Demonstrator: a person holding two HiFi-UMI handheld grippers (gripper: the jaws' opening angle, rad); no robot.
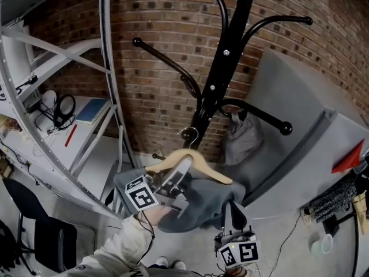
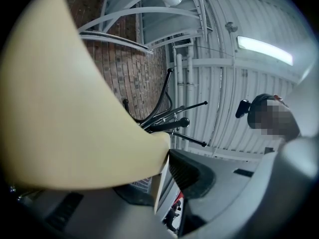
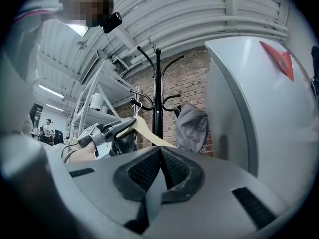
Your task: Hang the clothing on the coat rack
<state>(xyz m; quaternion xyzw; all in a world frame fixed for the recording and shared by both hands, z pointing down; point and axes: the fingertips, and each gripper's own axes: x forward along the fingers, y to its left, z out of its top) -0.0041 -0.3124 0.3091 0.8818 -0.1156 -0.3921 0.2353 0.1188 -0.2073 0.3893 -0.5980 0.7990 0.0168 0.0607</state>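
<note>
A pale wooden hanger point(image 1: 199, 161) with a metal hook point(image 1: 189, 135) carries a dark grey garment point(image 1: 202, 203) just in front of the black coat rack point(image 1: 222, 62). My left gripper point(image 1: 180, 172) is shut on the hanger's wooden arm, and in the left gripper view the hanger point(image 2: 65, 113) fills the left side, with my left gripper point(image 2: 167, 168) below it. The hook hangs close to the rack's pole, below its arms. My right gripper point(image 1: 233, 212) is shut at the garment's lower right edge. In the right gripper view my right gripper point(image 3: 162, 156) has its pads together and no cloth shows between them.
Another grey garment point(image 1: 239, 137) hangs from a lower rack arm. A metal shelf frame point(image 1: 86, 126) with headphones and a blue book stands at the left. A grey panel point(image 1: 300, 126) with a red triangle leans at the right. A black chair point(image 1: 40, 229) is at the lower left.
</note>
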